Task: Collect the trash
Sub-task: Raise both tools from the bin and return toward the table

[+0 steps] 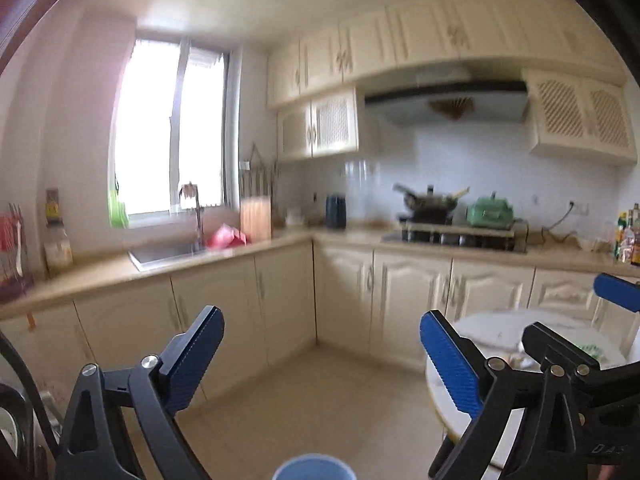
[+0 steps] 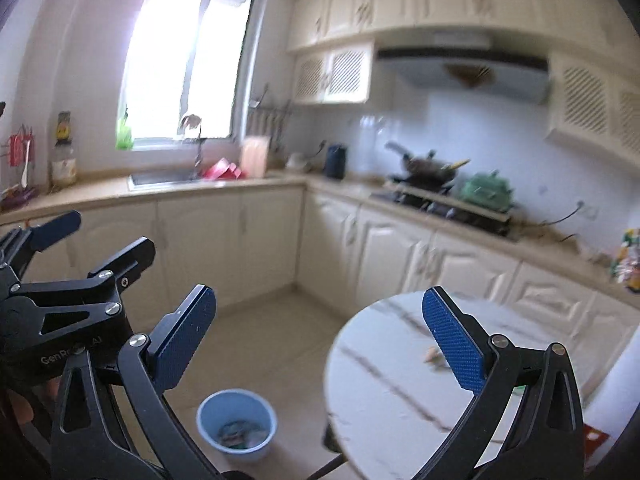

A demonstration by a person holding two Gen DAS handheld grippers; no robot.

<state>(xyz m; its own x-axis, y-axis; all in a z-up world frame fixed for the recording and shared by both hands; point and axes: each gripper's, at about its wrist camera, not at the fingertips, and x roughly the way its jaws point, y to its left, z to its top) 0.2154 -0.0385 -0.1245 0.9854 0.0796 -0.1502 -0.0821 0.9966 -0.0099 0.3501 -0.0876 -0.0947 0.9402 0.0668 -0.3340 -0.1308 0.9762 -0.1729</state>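
A light blue bin (image 2: 237, 424) stands on the floor left of a round white marble table (image 2: 384, 360) and holds some trash. Its rim shows at the bottom of the left wrist view (image 1: 314, 467). A small pale scrap (image 2: 432, 354) lies on the table, partly hidden behind my right finger. More scraps (image 1: 516, 358) lie on the table (image 1: 492, 328) in the left wrist view. My right gripper (image 2: 320, 344) is open and empty, raised above floor and table. My left gripper (image 1: 322, 360) is open and empty, beside the right one (image 1: 568, 320).
An L-shaped kitchen counter (image 2: 256, 184) with cream cabinets runs along the far walls. It carries a sink (image 2: 160, 178), a red item (image 2: 222, 170), a stove with a wok (image 2: 430, 166) and a green pot (image 2: 486, 192). Tiled floor (image 2: 264, 344) lies between.
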